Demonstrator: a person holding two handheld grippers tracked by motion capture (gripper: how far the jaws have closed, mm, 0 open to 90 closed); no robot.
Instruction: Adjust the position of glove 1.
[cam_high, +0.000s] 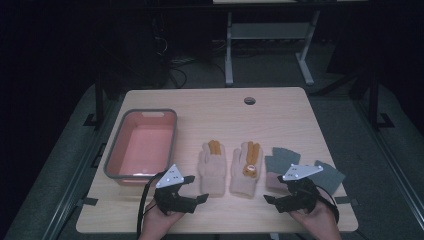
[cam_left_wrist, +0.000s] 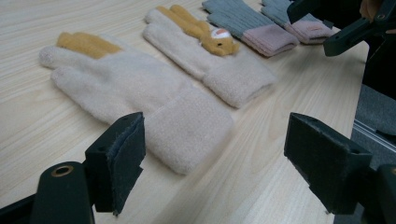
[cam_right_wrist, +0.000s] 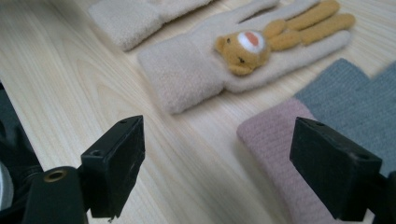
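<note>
A: Where's the plain cream glove (cam_high: 212, 169) relative to the left hand-held gripper (cam_high: 196, 188)?
B: On the table (cam_high: 280, 117) just ahead, cuff nearest, fingers pointing away. Jaws apart, empty.
A: Right hand-held gripper (cam_high: 274, 197)?
B: Also apart, empty, nearer the grey gloves (cam_high: 285, 164).

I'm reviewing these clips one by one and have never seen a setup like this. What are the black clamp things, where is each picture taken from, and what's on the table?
A person holds a handheld two-jaw tool in each hand: the left gripper and the right gripper. One picture looks down from above; the other two come from cameras riding on each gripper, looking along its black jaws. On the pale wooden table lie two cream fleece gloves with orange fingers, one plain and one bearing a small bear face, a pair of grey knit gloves with pink cuffs, and an empty pink plastic tub with a grey rim. Both grippers stand open and hold nothing.
</note>
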